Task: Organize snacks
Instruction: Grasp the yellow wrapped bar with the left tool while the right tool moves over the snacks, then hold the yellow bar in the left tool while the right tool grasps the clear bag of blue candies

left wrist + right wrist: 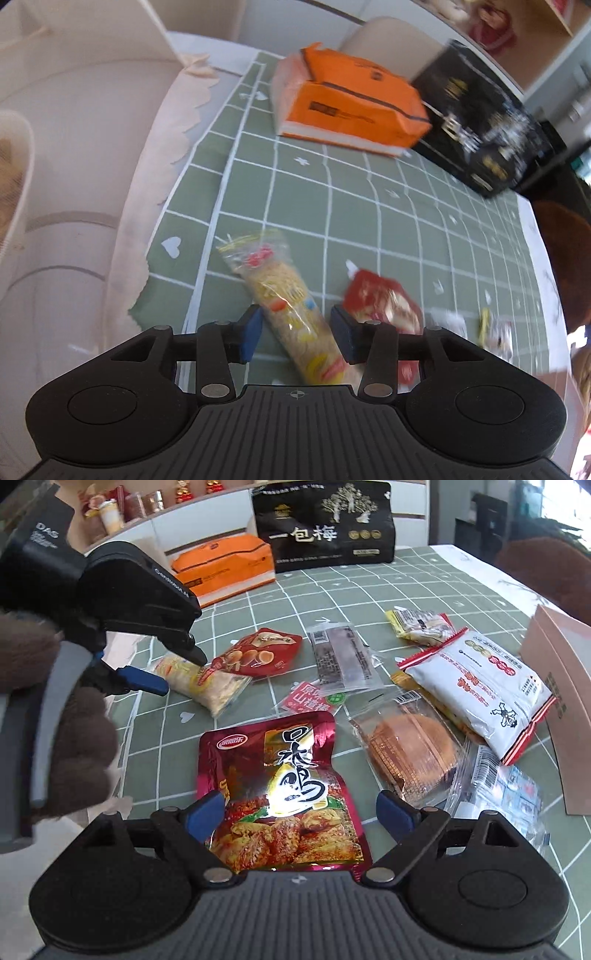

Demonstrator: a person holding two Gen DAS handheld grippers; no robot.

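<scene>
The left hand-held gripper (295, 334) has its blue pads spread apart, straddling a long clear pack of pale noodle snack (286, 306) that lies on the desk between them; the pads sit just beside the pack's sides, and the blur leaves contact unclear. Just right of its right pad lies a small red snack pouch (384, 299). To the left, the green grid cloth (369, 206) ends at a scalloped cream fringe near the desk edge, close to this gripper. Ahead is a bare stretch of cloth, then an orange box (351, 99) and a black bag (480, 122) at the far side.

The right hand-held gripper (301, 812) is also spread wide, with a shiny red chicken-snack pouch (284, 790) lying flat between its pads, its lower end under the jaws. Just right of it lies a clear-wrapped round brown cake (410, 753), then a white red-edged packet (484, 686) and a tan cardboard box (565, 709) standing at the right edge. Farther ahead are a dark bar in clear wrap (338, 657) and a small yellow-edged packet (421, 624). Open cloth lies left of the red pouch, up to the left hand-held gripper in this view.
</scene>
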